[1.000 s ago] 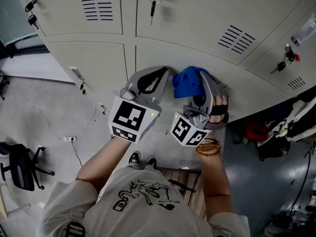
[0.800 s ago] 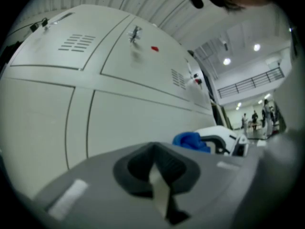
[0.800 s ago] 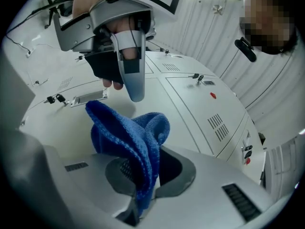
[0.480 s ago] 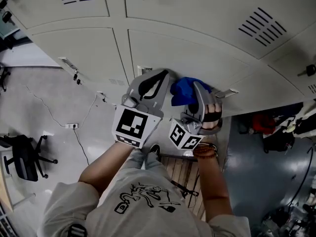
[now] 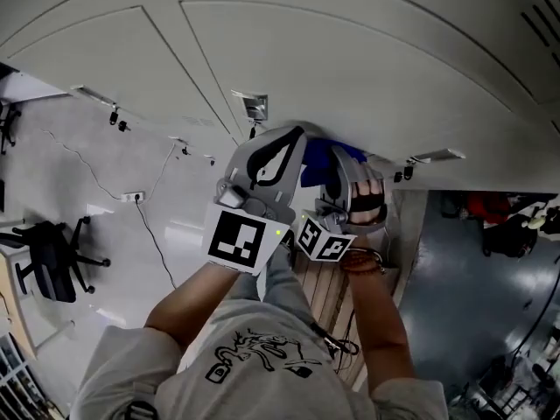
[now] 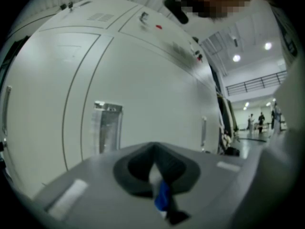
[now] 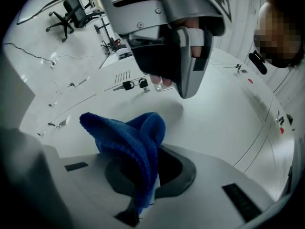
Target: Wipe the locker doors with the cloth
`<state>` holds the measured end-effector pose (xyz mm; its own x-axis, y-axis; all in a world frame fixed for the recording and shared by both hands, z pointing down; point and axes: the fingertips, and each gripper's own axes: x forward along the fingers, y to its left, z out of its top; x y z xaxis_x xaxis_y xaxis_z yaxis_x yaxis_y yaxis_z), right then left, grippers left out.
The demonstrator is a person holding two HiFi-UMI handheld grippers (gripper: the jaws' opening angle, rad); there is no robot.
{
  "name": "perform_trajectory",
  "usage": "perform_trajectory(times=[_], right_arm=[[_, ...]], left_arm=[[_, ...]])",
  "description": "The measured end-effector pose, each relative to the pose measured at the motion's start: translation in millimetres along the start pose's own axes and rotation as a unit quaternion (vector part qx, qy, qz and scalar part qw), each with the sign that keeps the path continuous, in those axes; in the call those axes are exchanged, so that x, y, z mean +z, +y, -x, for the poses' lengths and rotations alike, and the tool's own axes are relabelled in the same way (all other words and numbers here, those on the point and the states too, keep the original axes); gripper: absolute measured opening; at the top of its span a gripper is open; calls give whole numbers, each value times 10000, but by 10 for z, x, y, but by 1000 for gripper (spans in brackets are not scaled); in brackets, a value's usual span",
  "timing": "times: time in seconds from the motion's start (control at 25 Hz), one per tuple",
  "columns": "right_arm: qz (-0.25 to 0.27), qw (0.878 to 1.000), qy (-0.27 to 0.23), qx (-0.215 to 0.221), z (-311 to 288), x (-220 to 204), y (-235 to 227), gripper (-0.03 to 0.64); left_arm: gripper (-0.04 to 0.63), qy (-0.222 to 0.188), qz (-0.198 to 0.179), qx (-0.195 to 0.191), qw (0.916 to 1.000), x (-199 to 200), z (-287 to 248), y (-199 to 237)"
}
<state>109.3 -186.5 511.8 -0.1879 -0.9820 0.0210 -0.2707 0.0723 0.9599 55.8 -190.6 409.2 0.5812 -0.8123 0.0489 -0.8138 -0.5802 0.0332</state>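
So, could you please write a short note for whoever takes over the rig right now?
Left tool: shut, nothing seen in it, beside the right one at the locker door.
Right tool: shut on the blue cloth, which sticks out toward that door.
Done: cloth is in hand at the door; how much is wiped cannot be told.
Left: wipe the doors.

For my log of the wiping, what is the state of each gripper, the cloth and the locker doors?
left gripper, shut, jaws together.
right gripper, shut on the cloth.
cloth, bunched, standing out beyond the jaws.
locker doors, closed.
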Motion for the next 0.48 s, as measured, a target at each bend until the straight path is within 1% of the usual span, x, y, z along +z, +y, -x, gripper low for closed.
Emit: perform_trajectory(times=[0.2,0.32,0.4,0.48], right_arm=[[152,9996,25,222,0,-168,364,29],[312,9985,69,436,7,-297,577,29],[434,9974,118,555,24,-395,657,29],[515,9966,180,618,54,-476,637,29]], left_arm=[[3,186,37,-13,9998,-273,-25,-62],[3,277,81,-50,9996,-409,-45,-124],[3,284,82,-79,9995,-448,-64,-169],[3,252,79,-100,9996,-418,-74,-215]])
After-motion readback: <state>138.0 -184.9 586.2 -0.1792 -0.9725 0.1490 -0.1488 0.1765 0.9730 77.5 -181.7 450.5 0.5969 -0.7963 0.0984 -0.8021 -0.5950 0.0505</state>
